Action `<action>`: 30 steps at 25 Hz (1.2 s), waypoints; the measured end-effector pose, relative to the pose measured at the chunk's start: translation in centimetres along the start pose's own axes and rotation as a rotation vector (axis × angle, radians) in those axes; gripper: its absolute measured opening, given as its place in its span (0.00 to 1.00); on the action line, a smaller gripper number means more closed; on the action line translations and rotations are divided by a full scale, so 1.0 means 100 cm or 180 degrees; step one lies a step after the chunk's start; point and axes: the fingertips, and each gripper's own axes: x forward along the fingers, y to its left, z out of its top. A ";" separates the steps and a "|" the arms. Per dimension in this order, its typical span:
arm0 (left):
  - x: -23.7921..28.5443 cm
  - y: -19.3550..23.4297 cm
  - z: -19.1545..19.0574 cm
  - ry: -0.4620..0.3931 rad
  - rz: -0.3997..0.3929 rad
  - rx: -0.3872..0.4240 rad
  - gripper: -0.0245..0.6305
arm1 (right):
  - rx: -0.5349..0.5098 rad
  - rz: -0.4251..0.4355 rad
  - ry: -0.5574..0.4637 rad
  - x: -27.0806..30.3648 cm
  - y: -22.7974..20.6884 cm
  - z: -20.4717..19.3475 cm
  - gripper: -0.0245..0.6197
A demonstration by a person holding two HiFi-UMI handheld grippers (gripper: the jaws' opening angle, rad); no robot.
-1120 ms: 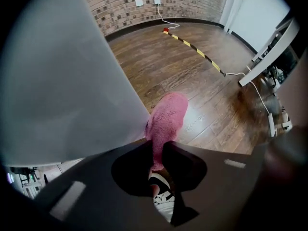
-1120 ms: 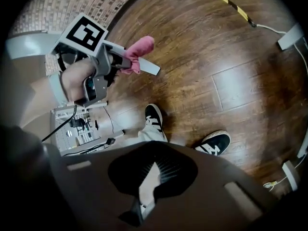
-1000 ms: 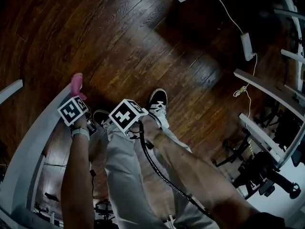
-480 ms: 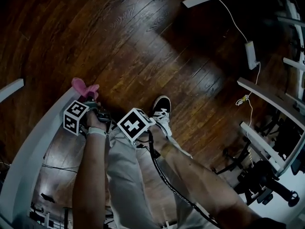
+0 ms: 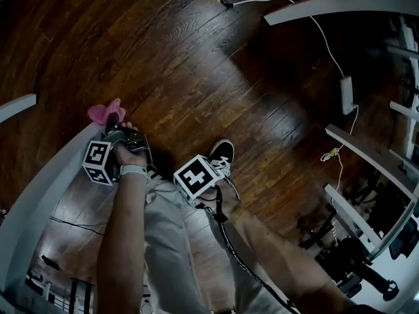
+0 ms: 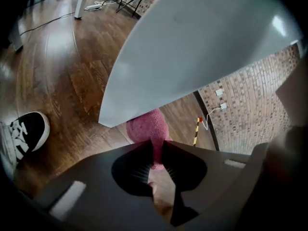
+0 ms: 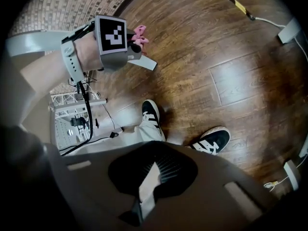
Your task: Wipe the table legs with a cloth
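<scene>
At the far left of the head view, a white desk leg (image 5: 46,195) curves up toward the pink cloth (image 5: 101,113). The cloth pokes out past the tip of the left tool (image 5: 112,120). The left hand (image 5: 127,149) holds that tool, with its marker cube (image 5: 98,162) facing up. The jaws cannot be made out from above. The left tool's own view shows them closed on the lower end of the cloth (image 6: 147,129). The cloth's upper end runs out of sight behind the leg's (image 6: 202,47) lower edge, so I cannot tell whether the two touch. Only this view shows the sockets (image 6: 219,92) on the brick wall (image 6: 250,119).

Further right, the right tool (image 7: 155,165) hangs over the person's trousers. The head view gives only its cube (image 5: 198,178). Its own view shows the jaws shut together with nothing in them. It also looks back at the other tool's cube (image 7: 111,35) and the cloth (image 7: 139,32) at the leg's end.

There is one cloth, and there are two tools. The head view shows two cubes and the right tool's view shows one. The head view shows one shoe (image 5: 221,154) and the left tool's view shows one (image 6: 24,134). The right tool's view shows both (image 7: 151,110) (image 7: 211,141).

At the right of the head view, one power strip (image 5: 347,93) with a white cable (image 5: 327,41) lies on the wooden floor (image 5: 196,64). Another desk top (image 5: 340,2) is above it.
</scene>
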 end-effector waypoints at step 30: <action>-0.200 -0.166 0.053 -0.0874 -0.0604 -0.0576 0.11 | -0.0357 -0.0128 -0.0353 -0.155 0.069 0.006 0.02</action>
